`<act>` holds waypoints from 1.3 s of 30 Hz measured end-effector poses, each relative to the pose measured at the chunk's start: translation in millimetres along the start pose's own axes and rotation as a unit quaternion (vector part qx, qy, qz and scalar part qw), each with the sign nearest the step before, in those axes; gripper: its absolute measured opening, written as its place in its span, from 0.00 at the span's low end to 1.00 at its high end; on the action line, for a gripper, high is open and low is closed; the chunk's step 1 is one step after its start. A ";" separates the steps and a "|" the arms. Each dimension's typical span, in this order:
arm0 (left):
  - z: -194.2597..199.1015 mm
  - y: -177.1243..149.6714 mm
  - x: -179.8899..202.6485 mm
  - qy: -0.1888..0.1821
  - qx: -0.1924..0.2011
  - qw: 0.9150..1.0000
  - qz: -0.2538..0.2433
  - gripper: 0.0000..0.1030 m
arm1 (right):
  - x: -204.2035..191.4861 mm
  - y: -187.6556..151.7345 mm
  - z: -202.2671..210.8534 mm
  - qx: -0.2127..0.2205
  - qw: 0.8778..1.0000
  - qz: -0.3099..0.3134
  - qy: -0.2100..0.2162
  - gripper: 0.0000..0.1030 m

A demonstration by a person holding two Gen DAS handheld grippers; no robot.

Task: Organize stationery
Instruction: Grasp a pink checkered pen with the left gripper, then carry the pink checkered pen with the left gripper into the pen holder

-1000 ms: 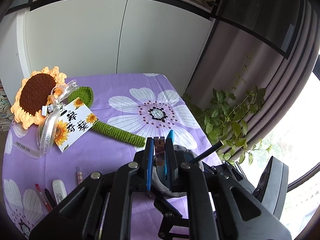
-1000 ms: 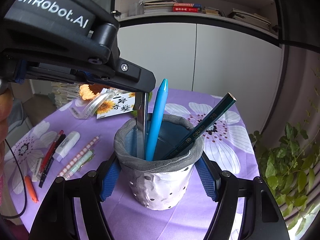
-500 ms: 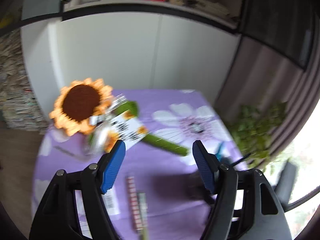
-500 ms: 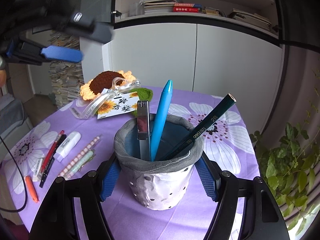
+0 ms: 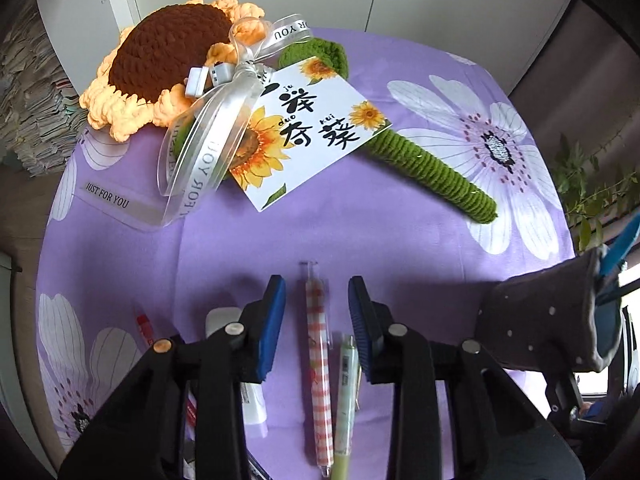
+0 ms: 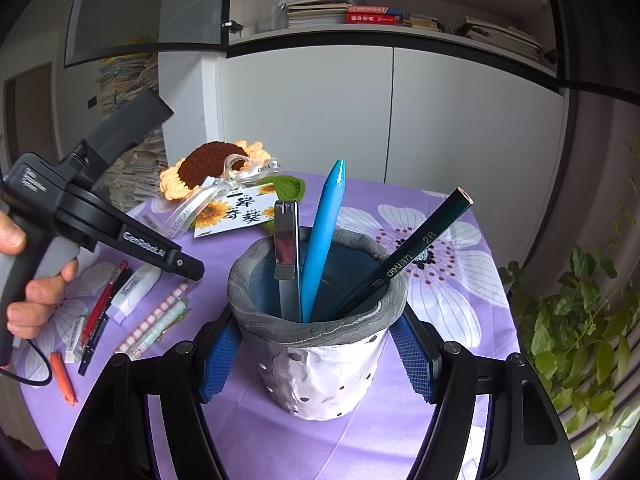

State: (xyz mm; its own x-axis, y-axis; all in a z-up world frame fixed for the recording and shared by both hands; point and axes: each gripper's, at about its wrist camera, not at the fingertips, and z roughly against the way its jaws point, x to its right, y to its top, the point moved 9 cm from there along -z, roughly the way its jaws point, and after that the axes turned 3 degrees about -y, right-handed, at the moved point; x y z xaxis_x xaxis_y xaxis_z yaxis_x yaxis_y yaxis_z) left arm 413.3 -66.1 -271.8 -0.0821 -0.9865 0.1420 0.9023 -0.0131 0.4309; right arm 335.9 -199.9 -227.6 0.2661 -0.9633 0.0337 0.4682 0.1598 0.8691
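Observation:
My right gripper is shut on a grey-rimmed pen holder, a blue pad on each side of it. In the holder stand a blue pen, a dark green pencil and a flat metal tool. My left gripper points down over a pink checked pen lying on the purple cloth. Its jaws are closing. The pen lies between the pads without touching them. A pale green pen lies just right of the pink one, partly under the right finger.
A crocheted sunflower with ribbon and a card lies at the back. Left of the pens are a white correction tape, a red pen and an orange piece. A plant hangs past the table's right edge.
The left gripper let go of the metal tool in the holder. It swung left and down to hang over the pink checked pen. The right gripper and holder stayed still.

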 end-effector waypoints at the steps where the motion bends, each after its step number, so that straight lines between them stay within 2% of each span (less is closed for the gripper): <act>1: -1.2 0.5 0.0 0.001 -0.003 1.000 0.000 0.28 | 0.4 0.1 0.0 0.000 1.000 0.000 0.000 0.70; 7: -9.6 -2.2 10.2 0.003 -0.015 1.000 -0.012 0.28 | 0.1 -0.8 -0.5 -0.002 1.000 -0.002 0.003 0.70; 11: -16.4 -5.3 10.2 0.007 -0.026 1.000 -0.012 0.12 | 0.3 -0.5 -1.0 -0.002 1.000 -0.002 0.003 0.70; 13: -15.0 -5.3 8.2 0.016 -0.020 1.000 -0.016 0.11 | 0.5 -0.5 -1.3 -0.002 1.000 -0.002 0.002 0.70; 17: -11.8 -6.0 7.5 0.007 -0.019 1.000 -0.007 0.11 | 0.2 -0.7 -1.0 -0.002 1.000 -0.002 0.003 0.70; 22: 18.3 0.8 9.6 -0.009 0.018 1.000 -0.005 0.11 | 0.2 -0.7 -1.1 -0.002 1.000 -0.002 0.002 0.70; 29: 84.7 7.6 25.4 -0.036 0.099 0.994 -0.026 0.11 | 0.3 -0.7 -1.3 -0.002 1.000 -0.002 0.002 0.70; 34: 119.5 9.8 47.5 -0.068 0.137 0.987 -0.042 0.11 | 0.6 -0.7 -1.5 -0.002 1.000 -0.002 0.002 0.70; 39: 146.0 18.9 88.5 -0.111 0.186 0.974 -0.065 0.11 | 1.0 -1.0 -1.6 -0.002 1.000 -0.001 0.001 0.70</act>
State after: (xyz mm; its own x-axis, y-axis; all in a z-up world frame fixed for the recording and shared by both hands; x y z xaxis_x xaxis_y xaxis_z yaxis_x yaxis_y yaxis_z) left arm 361.3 -129.7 -121.0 -0.3113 -0.9204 0.2365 0.6660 -0.0337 0.7452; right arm 337.1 -200.7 -229.2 0.2680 -0.9629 0.0311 0.4715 0.1593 0.8674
